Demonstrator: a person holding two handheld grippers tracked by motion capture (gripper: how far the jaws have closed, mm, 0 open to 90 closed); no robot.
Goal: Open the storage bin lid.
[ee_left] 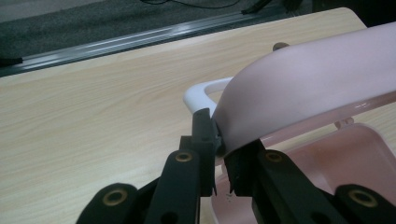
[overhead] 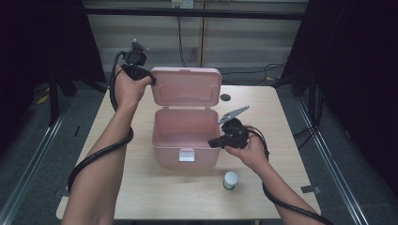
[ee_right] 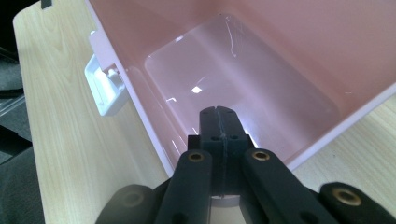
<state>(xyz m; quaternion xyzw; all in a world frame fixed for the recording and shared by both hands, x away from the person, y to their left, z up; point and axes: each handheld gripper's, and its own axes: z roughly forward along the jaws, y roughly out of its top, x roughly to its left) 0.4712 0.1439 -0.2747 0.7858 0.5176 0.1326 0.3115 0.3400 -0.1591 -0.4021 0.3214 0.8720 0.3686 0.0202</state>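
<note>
Tongs: left tongs (ee_left: 219, 140) clamped on glossy rounded pink plastic lid (overhead: 187, 86), right tongs (ee_right: 218, 123) pressed together, empty.

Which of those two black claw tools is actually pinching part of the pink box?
The left gripper: its jaws clamp the edge of the raised lid. The right gripper is shut on nothing, its tips over the box's rim.

Pink plastic box (overhead: 185, 140) at table centre, open, interior bare; white latch (overhead: 186, 155) on near wall; pink lid (overhead: 187, 86) hinged at far edge, raised upright, rounded corners, glossy; lid's left edge pinched between jaws; white handle (ee_left: 201, 93) on lid's outer side; box upright, square to table edge.
</note>
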